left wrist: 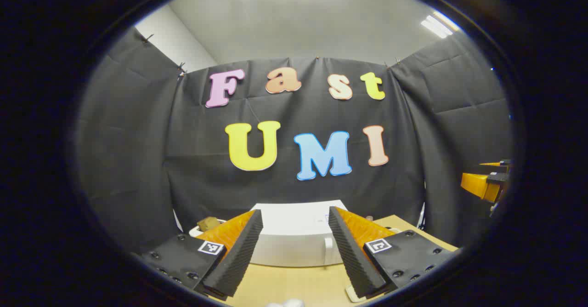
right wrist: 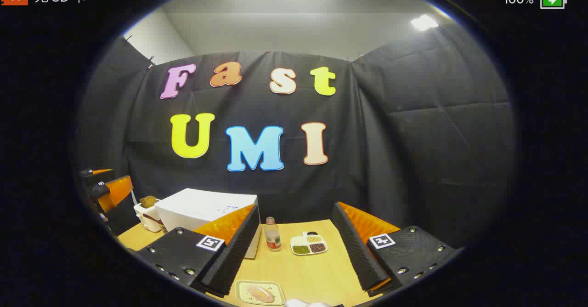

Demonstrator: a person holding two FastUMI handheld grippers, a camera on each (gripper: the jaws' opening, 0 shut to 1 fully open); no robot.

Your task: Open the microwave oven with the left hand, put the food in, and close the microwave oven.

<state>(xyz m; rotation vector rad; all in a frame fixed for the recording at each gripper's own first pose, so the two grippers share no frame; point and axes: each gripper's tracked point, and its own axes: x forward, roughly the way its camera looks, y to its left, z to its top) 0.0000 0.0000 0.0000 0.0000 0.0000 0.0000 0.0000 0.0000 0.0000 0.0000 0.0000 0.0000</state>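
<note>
While my left gripper (left wrist: pixel 294 252) hangs with its jaws wide apart at the bottom of the left gripper view, the white microwave (left wrist: pixel 294 238) sits shut between them, lower centre. My right gripper (right wrist: pixel 294 252) is spread just as wide over the wooden table (right wrist: pixel 317 275); the food plate (right wrist: pixel 260 292) lies at bottom centre, the microwave lower left.

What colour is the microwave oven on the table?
White; the microwave oven shows best in the right gripper view.

bare table (right wrist: pixel 317 275) between tools | bottle (right wrist: pixel 273 234), tray (right wrist: pixel 309 244) beside microwave (right wrist: pixel 202 208)
</note>
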